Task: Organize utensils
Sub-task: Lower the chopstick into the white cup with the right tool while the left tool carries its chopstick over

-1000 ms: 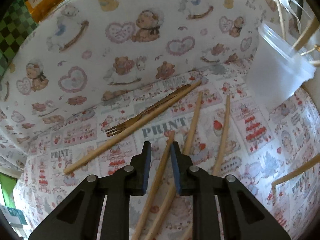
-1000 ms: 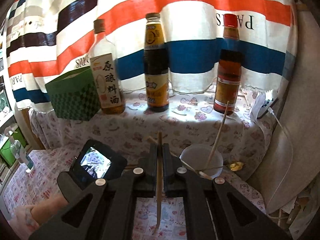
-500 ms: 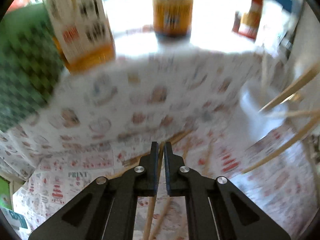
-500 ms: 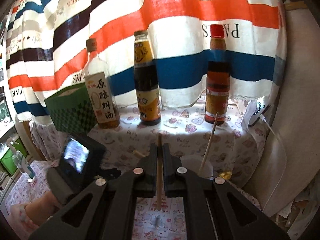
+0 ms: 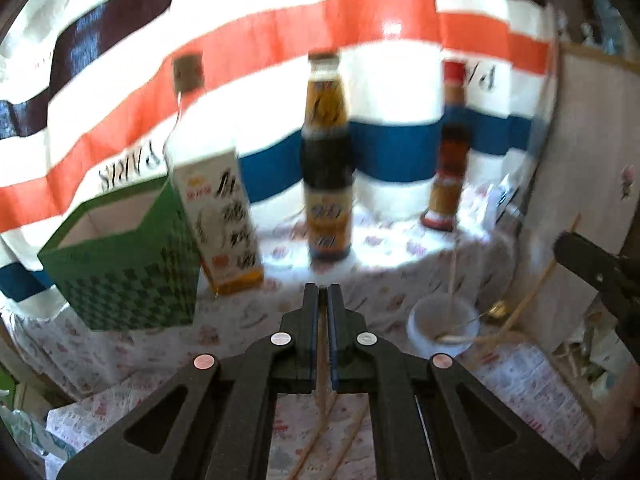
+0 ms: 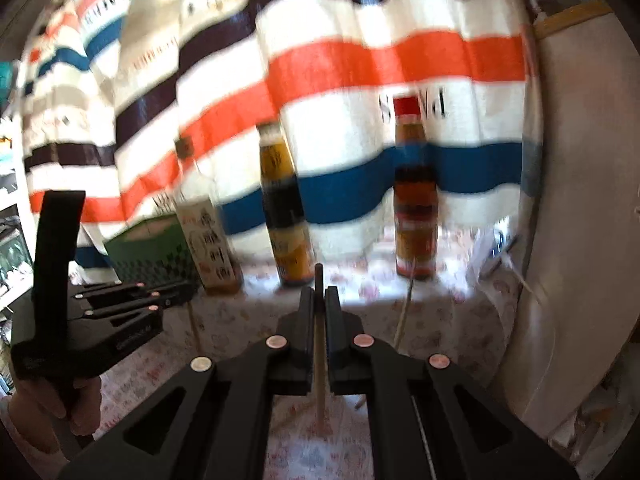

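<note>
My left gripper [image 5: 321,300] is shut on a wooden chopstick [image 5: 320,396] that hangs down between its jaws, lifted above the patterned cloth. My right gripper [image 6: 319,300] is shut on another wooden chopstick [image 6: 319,376], held upright. A clear plastic cup [image 5: 442,326] stands on the cloth at right with a chopstick [image 5: 452,280] and a small utensil in it. In the left wrist view the right gripper [image 5: 596,276] shows at the right edge with its chopstick [image 5: 528,300] slanting toward the cup. More chopsticks [image 5: 352,432] lie on the cloth below.
Three sauce bottles [image 5: 328,160] and a green checked box [image 5: 120,268] stand on a raised shelf before a striped curtain [image 5: 280,40]. A white wall [image 6: 580,240] bounds the right side. The left gripper [image 6: 92,320] shows at left in the right wrist view.
My left gripper closed on a chopstick from the cloth and lifted it, tilting up to face the bottles. My right gripper rose higher, still holding its chopstick.
</note>
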Action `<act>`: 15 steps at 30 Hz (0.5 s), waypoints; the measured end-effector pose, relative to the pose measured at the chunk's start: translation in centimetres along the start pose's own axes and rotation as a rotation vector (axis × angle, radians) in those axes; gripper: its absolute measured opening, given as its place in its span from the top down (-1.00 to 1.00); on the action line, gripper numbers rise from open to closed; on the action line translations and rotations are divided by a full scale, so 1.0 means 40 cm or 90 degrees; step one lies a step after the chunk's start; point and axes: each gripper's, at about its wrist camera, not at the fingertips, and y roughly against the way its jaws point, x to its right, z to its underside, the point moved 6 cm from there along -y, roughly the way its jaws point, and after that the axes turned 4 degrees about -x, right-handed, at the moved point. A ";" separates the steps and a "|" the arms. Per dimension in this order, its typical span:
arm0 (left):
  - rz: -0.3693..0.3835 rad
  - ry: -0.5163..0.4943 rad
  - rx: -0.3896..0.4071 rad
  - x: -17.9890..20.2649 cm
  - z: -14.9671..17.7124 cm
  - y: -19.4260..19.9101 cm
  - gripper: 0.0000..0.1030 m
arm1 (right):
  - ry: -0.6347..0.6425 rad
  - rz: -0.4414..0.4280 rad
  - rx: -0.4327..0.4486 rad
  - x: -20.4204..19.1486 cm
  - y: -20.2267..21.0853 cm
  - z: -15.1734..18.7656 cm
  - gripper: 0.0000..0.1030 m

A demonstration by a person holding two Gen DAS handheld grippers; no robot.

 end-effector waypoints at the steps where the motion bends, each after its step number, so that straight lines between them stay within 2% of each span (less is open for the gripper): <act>1: 0.006 0.000 0.016 0.007 -0.008 0.013 0.93 | -0.001 0.003 0.021 0.009 0.010 -0.006 0.91; 4: 0.024 0.008 0.073 0.031 -0.039 0.063 0.93 | -0.019 -0.001 0.061 0.035 0.032 -0.020 0.91; 6: 0.051 0.018 0.103 0.050 -0.062 0.092 0.94 | -0.026 0.000 0.105 0.046 0.051 -0.029 0.91; 8: 0.098 0.021 0.098 0.073 -0.076 0.094 0.94 | -0.022 0.027 0.167 0.055 0.072 -0.034 0.91; 10: 0.133 0.043 0.105 0.088 -0.088 0.097 0.94 | -0.029 0.079 0.231 0.073 0.090 -0.034 0.91; 15: 0.166 0.054 0.133 0.126 -0.107 0.093 0.94 | -0.073 0.110 0.271 0.127 0.086 -0.033 0.92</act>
